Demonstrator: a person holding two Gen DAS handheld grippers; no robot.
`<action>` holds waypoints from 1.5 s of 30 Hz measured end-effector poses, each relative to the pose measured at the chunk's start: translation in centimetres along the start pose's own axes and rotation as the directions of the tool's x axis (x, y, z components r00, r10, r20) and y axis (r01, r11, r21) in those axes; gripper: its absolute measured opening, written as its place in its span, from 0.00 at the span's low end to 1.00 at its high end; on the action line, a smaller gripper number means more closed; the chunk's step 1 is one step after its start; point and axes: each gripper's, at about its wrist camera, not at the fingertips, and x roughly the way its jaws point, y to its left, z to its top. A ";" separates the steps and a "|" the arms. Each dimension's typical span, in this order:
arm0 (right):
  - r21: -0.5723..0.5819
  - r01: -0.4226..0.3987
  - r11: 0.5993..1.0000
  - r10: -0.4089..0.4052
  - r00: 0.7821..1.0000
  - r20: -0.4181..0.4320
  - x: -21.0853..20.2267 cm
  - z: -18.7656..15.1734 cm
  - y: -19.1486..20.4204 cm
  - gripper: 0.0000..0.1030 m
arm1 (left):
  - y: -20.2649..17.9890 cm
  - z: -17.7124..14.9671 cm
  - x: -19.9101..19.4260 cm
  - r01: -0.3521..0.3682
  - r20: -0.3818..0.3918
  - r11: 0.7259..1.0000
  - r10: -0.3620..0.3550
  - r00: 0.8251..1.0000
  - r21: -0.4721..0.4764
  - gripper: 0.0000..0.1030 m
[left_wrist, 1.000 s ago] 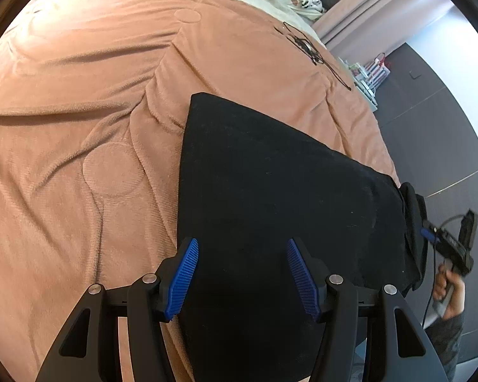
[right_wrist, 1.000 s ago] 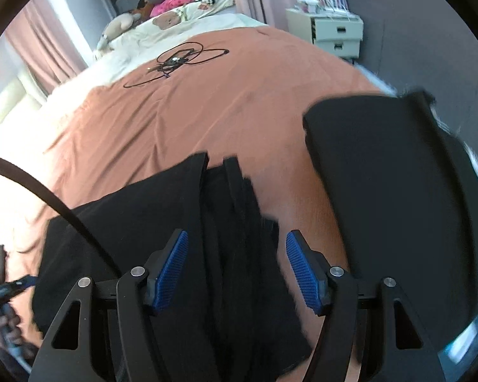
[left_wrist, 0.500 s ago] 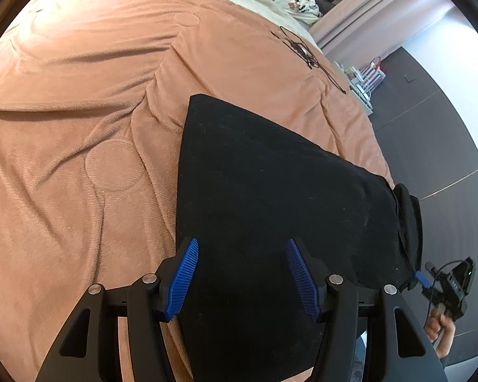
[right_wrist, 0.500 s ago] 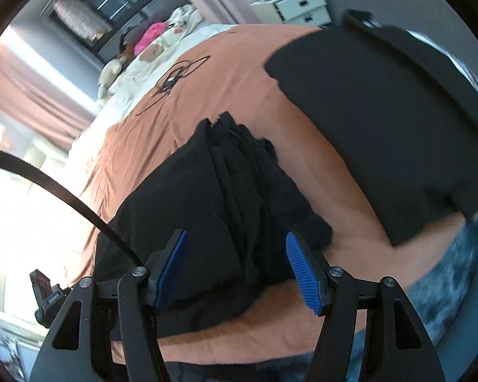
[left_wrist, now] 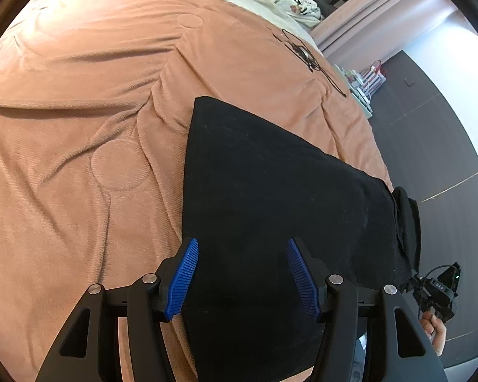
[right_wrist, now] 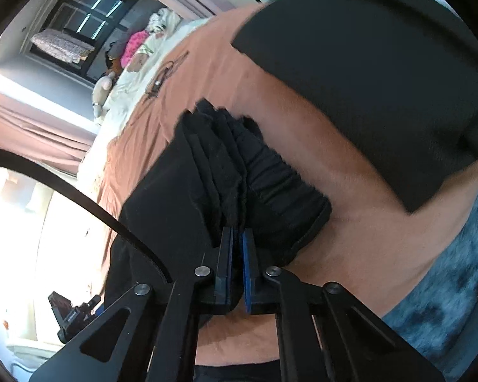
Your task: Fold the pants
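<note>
The near end of the black pants (left_wrist: 271, 210) ran out past the picture's lower edge. A second dark cloth (right_wrist: 382, 73) was cut off at the right rim (and smeared by blur). The clutter on the far side table (left_wrist: 365, 79) was too small to tell.

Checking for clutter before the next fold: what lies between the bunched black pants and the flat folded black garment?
Only bare orange blanket separates the bunched black pants from the flat folded black garment, seen in the right wrist view.
</note>
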 end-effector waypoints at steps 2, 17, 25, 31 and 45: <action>-0.042 0.005 0.999 -0.004 1.000 0.012 -0.7 0.6 0.8 0.01 | 0.0 0.0 0.1 -0.002 -0.004 1.000 0.002 1.000 0.003 0.59; -0.072 0.175 0.982 -0.170 0.983 0.070 0.3 1.2 -3.4 0.01 | -0.6 -0.3 1.0 -0.018 -0.031 1.000 0.018 0.999 0.011 0.59; -0.120 0.213 0.970 -0.198 0.972 0.130 -2.6 0.8 -0.7 0.15 | -0.5 -0.2 1.0 -0.016 -0.035 1.000 0.016 0.999 0.009 0.59; -0.217 0.110 0.970 -0.089 0.991 0.103 -3.6 -1.2 2.0 0.46 | -0.9 -0.2 1.1 -0.004 -0.039 1.000 0.005 0.999 0.023 0.59; -0.113 0.049 0.992 -0.054 0.998 -0.042 -1.8 -1.2 -0.7 0.46 | 0.4 -0.5 1.1 -0.009 -0.045 1.000 0.008 0.999 -0.013 0.59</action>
